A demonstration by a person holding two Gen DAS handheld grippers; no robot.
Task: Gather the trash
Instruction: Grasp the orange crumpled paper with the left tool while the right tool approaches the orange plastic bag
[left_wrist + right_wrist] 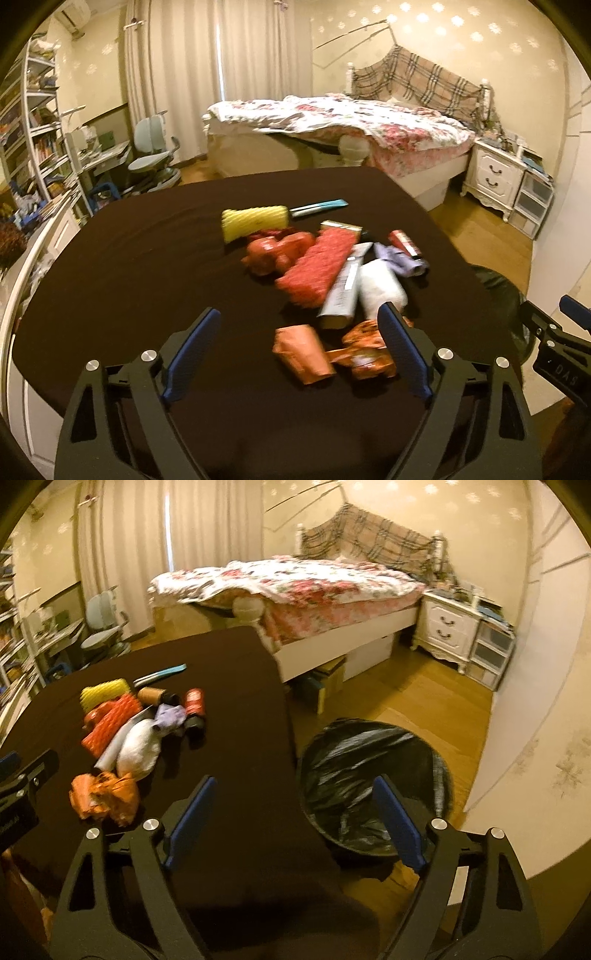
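Left wrist: fingers (210,325) wide, empty.

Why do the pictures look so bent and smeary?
Left wrist view: fisheye lens bows the bed and room edges; the trash pile is motion-blurred. Right wrist view: same curving, yellowish light, dark corners, glare on the black bin liner.

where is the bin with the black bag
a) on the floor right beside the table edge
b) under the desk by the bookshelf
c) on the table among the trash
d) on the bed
a: the right wrist view shows the bin standing on the wooden floor, against the edge of the table.
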